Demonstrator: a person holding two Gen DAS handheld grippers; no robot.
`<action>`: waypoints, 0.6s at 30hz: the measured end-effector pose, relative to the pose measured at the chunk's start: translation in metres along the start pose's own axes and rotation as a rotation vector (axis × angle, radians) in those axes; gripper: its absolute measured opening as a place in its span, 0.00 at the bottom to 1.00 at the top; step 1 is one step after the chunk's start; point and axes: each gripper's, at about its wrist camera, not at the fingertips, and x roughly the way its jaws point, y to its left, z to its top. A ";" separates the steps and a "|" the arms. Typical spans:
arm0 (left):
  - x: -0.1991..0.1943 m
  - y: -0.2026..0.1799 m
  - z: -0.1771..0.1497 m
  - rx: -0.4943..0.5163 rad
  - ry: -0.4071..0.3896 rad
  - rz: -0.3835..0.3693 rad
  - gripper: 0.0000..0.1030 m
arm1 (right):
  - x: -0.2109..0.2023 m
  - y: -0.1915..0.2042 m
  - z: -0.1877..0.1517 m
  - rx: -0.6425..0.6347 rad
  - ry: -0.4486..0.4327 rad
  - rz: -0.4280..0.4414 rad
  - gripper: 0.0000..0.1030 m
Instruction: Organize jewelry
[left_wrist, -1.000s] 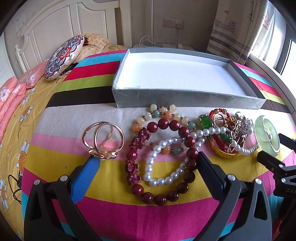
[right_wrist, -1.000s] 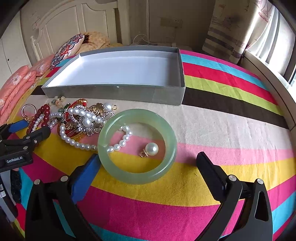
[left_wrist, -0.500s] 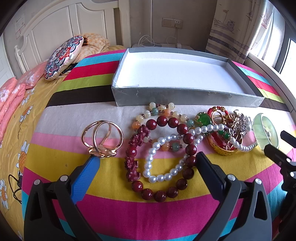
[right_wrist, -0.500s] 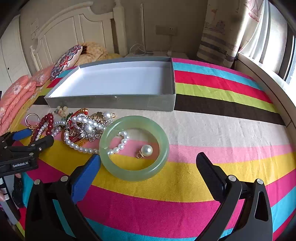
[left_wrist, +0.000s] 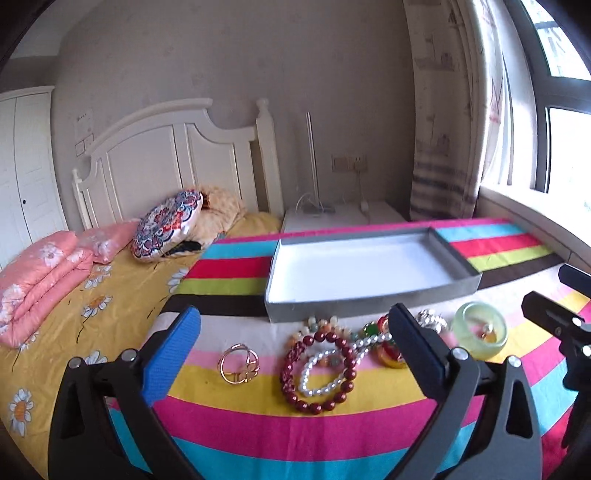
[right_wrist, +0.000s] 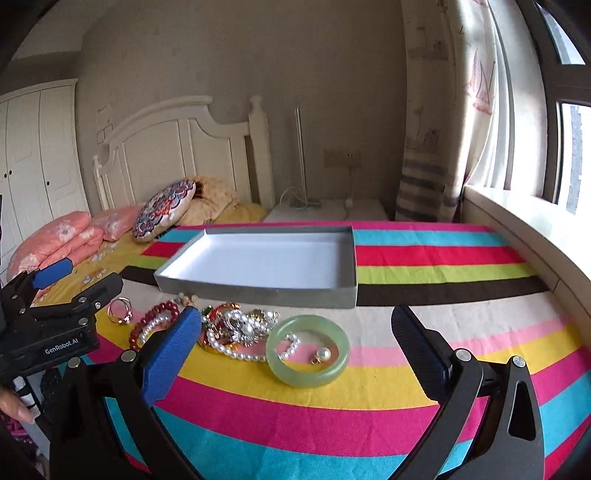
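A grey tray (left_wrist: 369, 299) (right_wrist: 258, 290) with a white, empty inside lies on the striped cloth. In front of it sits a row of jewelry: a gold double ring (left_wrist: 239, 364) (right_wrist: 120, 311), a dark red bead bracelet (left_wrist: 317, 371) (right_wrist: 155, 321) around a pearl bracelet (left_wrist: 325, 373), a tangled heap of pearls and brooches (right_wrist: 236, 328), and a green jade bangle (left_wrist: 480, 332) (right_wrist: 307, 350) with a pearl pendant (right_wrist: 323, 355) inside it. My left gripper (left_wrist: 295, 349) is open, held above and short of the bracelets. My right gripper (right_wrist: 295, 349) is open, held short of the bangle.
The striped cloth (right_wrist: 424, 266) covers the bed's near part. Pink folded quilts (left_wrist: 40, 273) and a patterned round cushion (left_wrist: 168, 225) lie toward the headboard (left_wrist: 177, 166). A window sill (right_wrist: 535, 229) and curtain (right_wrist: 436, 147) are on the right. A hand (right_wrist: 13, 404) shows at the left edge.
Both grippers have lifted and drawn back from the jewelry, so it now looks smaller and farther off. Both stay open. The jewelry and tray have not moved.
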 end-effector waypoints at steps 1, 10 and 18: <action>-0.003 -0.002 0.001 -0.002 -0.008 -0.005 0.98 | -0.003 0.001 0.001 0.000 -0.010 -0.001 0.96; -0.021 0.000 0.005 -0.036 -0.046 -0.009 0.98 | -0.021 0.008 0.007 -0.012 -0.063 -0.004 0.96; -0.028 -0.001 0.007 -0.045 -0.059 -0.021 0.98 | -0.028 0.013 0.005 -0.020 -0.073 0.006 0.96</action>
